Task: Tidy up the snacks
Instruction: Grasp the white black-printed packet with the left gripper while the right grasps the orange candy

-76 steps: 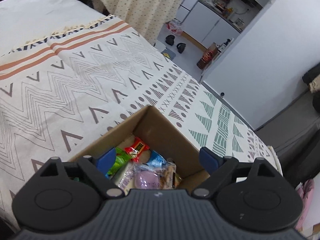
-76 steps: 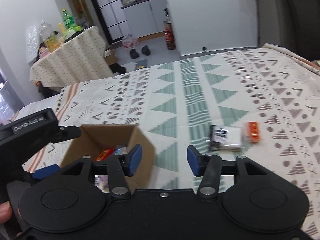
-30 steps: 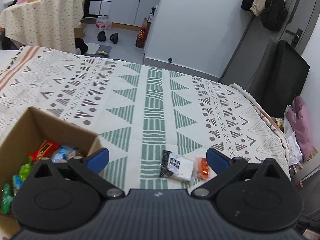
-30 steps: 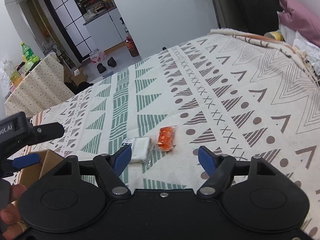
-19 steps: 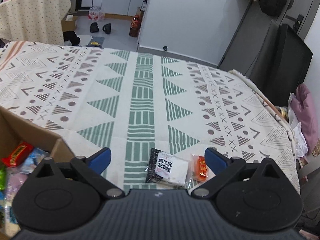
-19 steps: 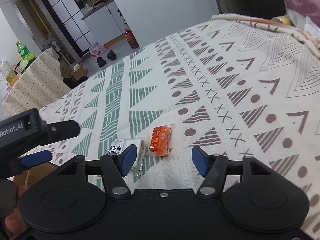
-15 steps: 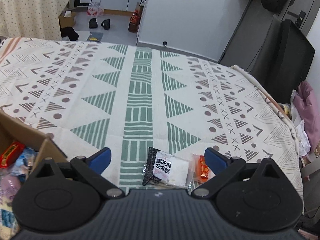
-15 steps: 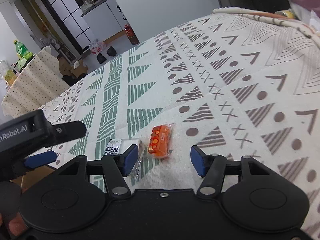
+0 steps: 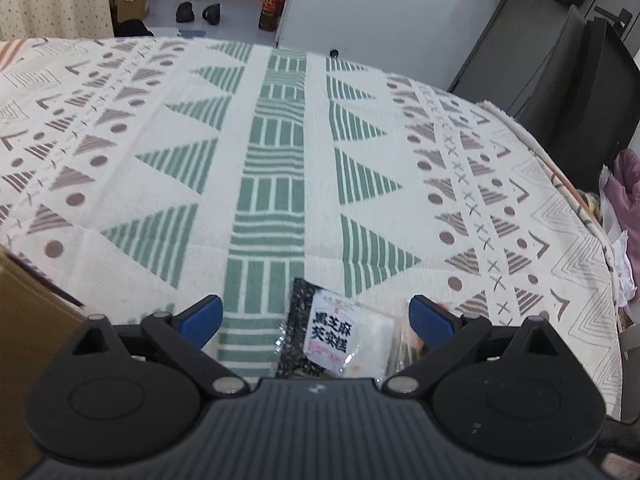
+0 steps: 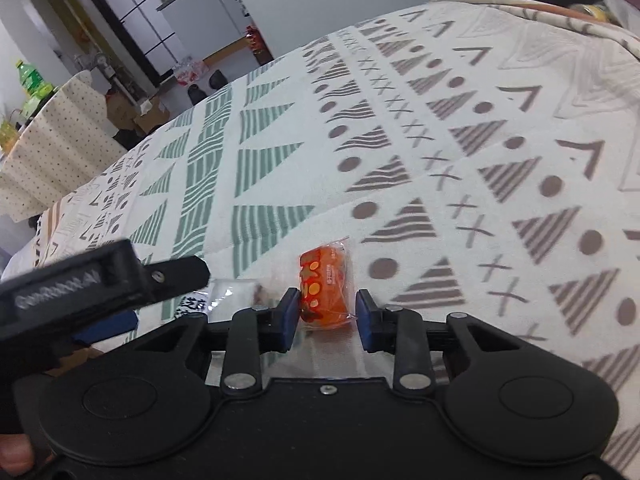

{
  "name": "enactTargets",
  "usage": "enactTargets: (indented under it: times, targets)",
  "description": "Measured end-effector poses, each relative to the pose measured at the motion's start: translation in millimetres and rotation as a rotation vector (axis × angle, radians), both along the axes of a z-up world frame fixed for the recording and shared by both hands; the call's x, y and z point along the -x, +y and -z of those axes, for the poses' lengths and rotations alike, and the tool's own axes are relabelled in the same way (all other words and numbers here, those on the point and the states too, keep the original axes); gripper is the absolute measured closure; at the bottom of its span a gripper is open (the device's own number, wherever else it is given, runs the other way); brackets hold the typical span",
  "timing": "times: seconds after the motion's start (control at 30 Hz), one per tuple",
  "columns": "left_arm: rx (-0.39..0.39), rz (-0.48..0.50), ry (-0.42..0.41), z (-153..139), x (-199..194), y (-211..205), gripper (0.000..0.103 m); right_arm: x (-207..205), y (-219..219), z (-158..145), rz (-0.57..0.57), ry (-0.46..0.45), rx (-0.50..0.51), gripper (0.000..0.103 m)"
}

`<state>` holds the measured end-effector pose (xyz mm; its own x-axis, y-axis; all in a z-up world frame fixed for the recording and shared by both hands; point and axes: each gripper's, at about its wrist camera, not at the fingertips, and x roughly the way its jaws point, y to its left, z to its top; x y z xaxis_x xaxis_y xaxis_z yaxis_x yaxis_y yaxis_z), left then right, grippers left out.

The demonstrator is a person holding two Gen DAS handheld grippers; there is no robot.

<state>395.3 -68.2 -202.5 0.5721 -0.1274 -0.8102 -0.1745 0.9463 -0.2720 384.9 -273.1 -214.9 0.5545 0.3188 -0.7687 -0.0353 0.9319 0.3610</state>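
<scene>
A black and white sesame snack packet (image 9: 340, 334) lies on the patterned bedspread (image 9: 272, 168), between the blue fingertips of my open left gripper (image 9: 316, 318). It also shows in the right wrist view (image 10: 224, 296), partly behind the left gripper's body (image 10: 80, 288). An orange snack packet (image 10: 325, 280) lies just right of it. My right gripper (image 10: 327, 314) is low over the orange packet with its jaws partly closed on either side of it; whether the pads touch it is unclear. The cardboard box (image 9: 28, 332) of snacks is at the left edge.
The bed's right edge (image 9: 580, 208) drops off toward a dark cabinet (image 9: 560, 92) and pink clothing (image 9: 628, 184). Beyond the bed are the floor with shoes (image 9: 200, 12) and a table with a dotted cloth (image 10: 60, 136).
Both grippers moved away from the box and down toward the two packets. The right gripper's jaws have narrowed around the orange packet. The left gripper stayed open.
</scene>
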Motion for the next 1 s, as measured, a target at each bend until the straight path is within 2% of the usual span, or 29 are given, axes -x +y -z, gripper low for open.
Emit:
enactTargets:
  times: [0.2,0.3,0.47,0.53,0.6,0.73,0.93,0.97,1.0]
  targets:
    - [-0.053,0.065,0.010,12,-2,-19,0.003,7,-5,0,-0.004,-0.002,0.038,0.069]
    - [-0.053,0.064,0.032,20,-3,-20,0.004,5,1,2,-0.020,-0.022,0.078,0.069]
    - [-0.047,0.062,0.049,23,-6,-19,0.018,1,4,1,-0.037,-0.032,0.109,0.071]
    - [-0.051,0.056,0.056,21,-7,-20,0.038,2,1,-2,-0.028,-0.022,0.101,0.072]
    - [-0.042,0.054,0.057,17,-6,-20,0.045,6,-2,-8,-0.016,-0.028,0.096,0.073]
    - [-0.023,0.020,0.055,10,4,-16,0.050,17,-6,-21,-0.006,-0.043,0.084,0.073]
    - [-0.011,-0.011,0.012,-16,30,-7,0.050,35,0,-44,-0.009,-0.077,0.068,0.074]
    - [-0.009,-0.017,0.008,-20,35,-4,0.050,38,2,-47,-0.017,-0.083,0.067,0.096]
    - [-0.010,-0.023,0.002,-25,39,-2,0.050,40,4,-50,-0.019,-0.079,0.062,0.095]
